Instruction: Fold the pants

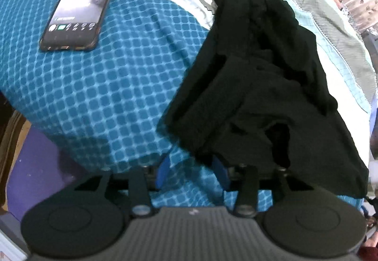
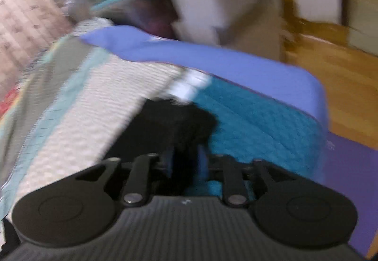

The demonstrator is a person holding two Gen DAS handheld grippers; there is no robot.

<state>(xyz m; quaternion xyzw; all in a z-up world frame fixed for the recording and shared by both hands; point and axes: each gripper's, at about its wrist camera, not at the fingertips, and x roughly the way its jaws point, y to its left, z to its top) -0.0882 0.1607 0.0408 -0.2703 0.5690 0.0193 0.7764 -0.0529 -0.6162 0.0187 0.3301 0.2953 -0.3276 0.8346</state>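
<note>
The black pants point(image 1: 259, 77) lie crumpled in a heap on a teal checked blanket point(image 1: 106, 86), right of centre in the left wrist view. My left gripper point(image 1: 192, 171) is open, its blue fingers low at the near edge of the heap, nothing between them. In the blurred right wrist view the pants point(image 2: 170, 124) lie just ahead of my right gripper point(image 2: 185, 164); black cloth fills the narrow gap between its blue fingers, which look shut on it.
A phone point(image 1: 80, 6) rests on a tan card at the blanket's far left. A white and grey quilt point(image 1: 330, 32) lies behind the pants. A blue sheet edge point(image 2: 212, 58), wooden floor point(image 2: 349, 81) and purple mat point(image 2: 354, 171) lie to the right.
</note>
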